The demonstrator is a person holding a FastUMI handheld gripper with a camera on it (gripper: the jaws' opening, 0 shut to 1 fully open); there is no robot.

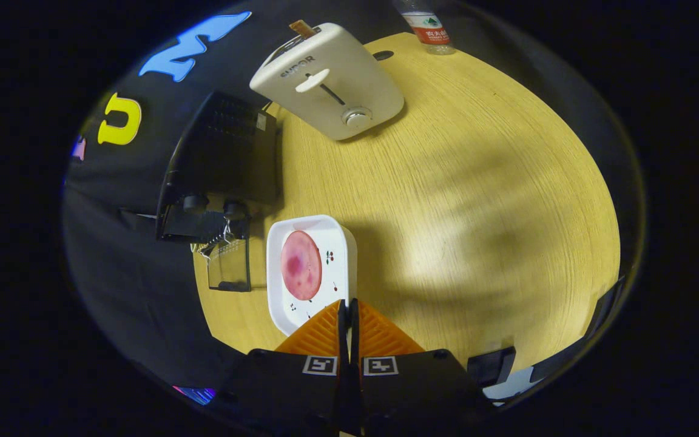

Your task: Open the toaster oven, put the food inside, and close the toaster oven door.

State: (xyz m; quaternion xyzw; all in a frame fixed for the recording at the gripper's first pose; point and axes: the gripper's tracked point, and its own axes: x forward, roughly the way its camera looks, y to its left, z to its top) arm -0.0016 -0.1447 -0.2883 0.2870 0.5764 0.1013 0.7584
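Gripper view: jaws (347, 312) pressed together, empty, over the white plate's (340, 243) near edge. Ham slice (301, 265) lies on it, frame centre. Toaster oven (222, 164) sits left, door down.

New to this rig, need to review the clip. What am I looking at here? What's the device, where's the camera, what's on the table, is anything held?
It's a handheld two-finger gripper; a person carries it. A fisheye camera rides on it, looking forward along the fingers. The fingers are shut together, holding nothing. Just ahead of them, a white tray with a round pink slice of food sits on a wooden table. Beside the tray stands a black toaster oven, door open. Beyond are a white toaster and a bottle.
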